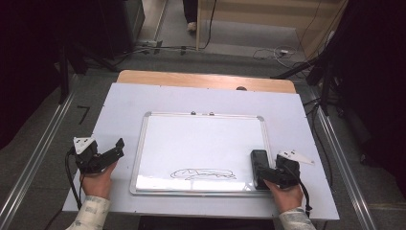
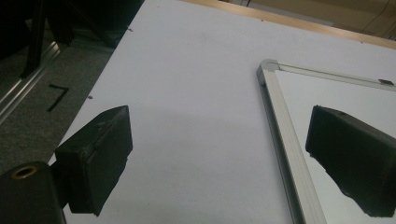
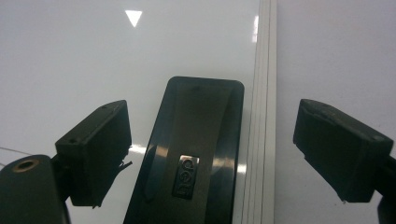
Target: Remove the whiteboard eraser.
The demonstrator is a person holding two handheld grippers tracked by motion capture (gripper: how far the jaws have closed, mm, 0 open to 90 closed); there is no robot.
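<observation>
One whiteboard (image 1: 201, 143) lies on one counter (image 1: 115, 110), with one black eraser (image 1: 260, 167) at its right edge and one scribble (image 1: 203, 174) drawn near its lower edge. Two grippers are there, a left one (image 1: 112, 151) and a right one (image 1: 262, 178), each with two jaws.

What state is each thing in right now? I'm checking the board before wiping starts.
whiteboard: flat on the table, a black scribble near its front edge.
eraser: lying on the board by its right frame, not gripped.
right gripper: open, jaws either side of the eraser.
left gripper: open, empty, over the board's left frame.
</observation>
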